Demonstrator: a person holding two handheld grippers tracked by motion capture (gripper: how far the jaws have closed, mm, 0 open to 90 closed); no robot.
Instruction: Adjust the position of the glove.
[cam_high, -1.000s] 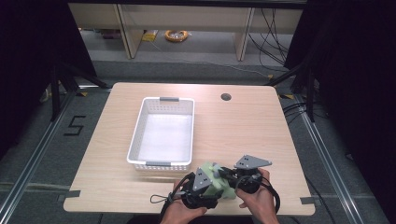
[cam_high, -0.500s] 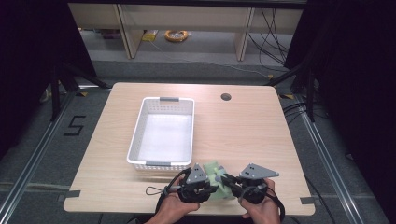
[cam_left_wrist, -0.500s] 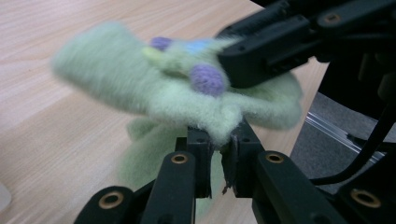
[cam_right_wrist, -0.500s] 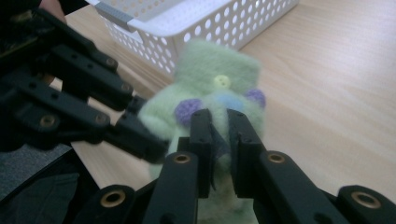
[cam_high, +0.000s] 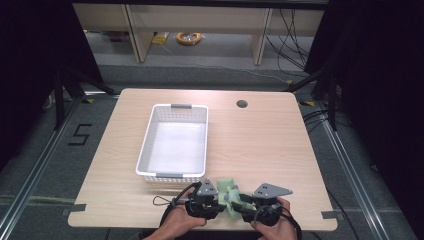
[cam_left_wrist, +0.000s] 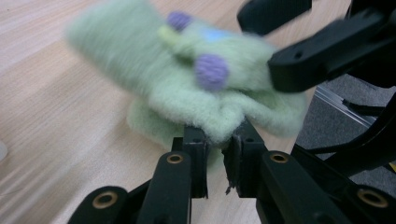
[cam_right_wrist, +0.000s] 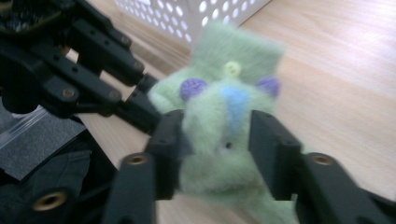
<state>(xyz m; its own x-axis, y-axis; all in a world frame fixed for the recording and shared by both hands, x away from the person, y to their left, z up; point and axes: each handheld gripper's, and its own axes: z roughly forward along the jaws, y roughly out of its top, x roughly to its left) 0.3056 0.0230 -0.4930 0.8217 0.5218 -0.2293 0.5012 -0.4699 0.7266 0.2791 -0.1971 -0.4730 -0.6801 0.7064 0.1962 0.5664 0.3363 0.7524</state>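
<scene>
Toy: a soft, fuzzy green sock (cam_high: 229, 191) with purple dots is lying at the near table edge, between both grippers.
Left gripper (cam_left_wrist: 219, 140): pinching the sock's edge tight.
Right gripper (cam_right_wrist: 215, 126): jaws just opening, sitting around the sock.

The high view looks forward and down from above the person's side, far enough back to take in the whole bench (cam_high: 260, 145), the white basket (cam_high: 175, 142) left of centre and the floor and shelving at the top of the frame. The left gripper view sits very close and low, looking along its own black fingers (cam_left_wrist: 196, 154) rising from the bottom edge at the green fleece toy (cam_left_wrist: 187, 88). The right gripper view is equally close, fingers (cam_right_wrist: 268, 140) rising from below, facing the same toy (cam_right_wrist: 219, 140) with the basket (cam_right_wrist: 201, 14) at the upper middle. All three views share the toy (cam_high: 230, 195) at the near edge of the bench.
</scene>
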